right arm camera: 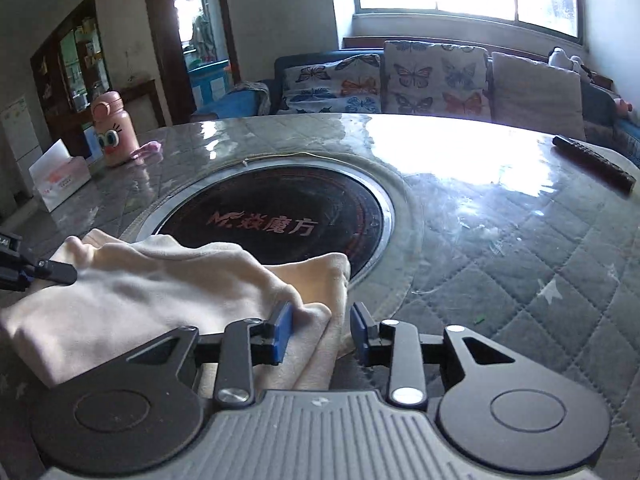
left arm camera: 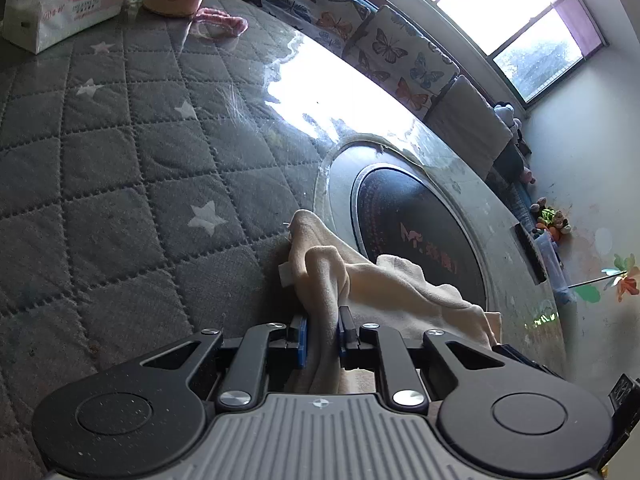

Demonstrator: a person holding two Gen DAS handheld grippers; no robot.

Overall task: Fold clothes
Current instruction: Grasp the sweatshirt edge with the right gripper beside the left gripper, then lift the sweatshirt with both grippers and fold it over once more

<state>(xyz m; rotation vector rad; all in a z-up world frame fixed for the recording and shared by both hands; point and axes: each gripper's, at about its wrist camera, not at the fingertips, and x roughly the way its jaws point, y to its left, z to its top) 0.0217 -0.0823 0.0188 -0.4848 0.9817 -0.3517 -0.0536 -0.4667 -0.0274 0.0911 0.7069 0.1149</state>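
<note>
- Left gripper [left arm camera: 322, 330]: jaws clenched on a bunched fold of the cream garment [left arm camera: 400, 284]
- Right gripper [right arm camera: 321, 330]: jaws parted, garment [right arm camera: 160, 292] corner between them, by the surface's [right arm camera: 520, 240] inset round hob [right arm camera: 276, 220]

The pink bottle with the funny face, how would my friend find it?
Start at the big round table with the grey quilted cover. Go to its far left edge, where a white tissue box sits. The bottle stands upright just right of that box, the only pink thing with big cartoon eyes.
</note>
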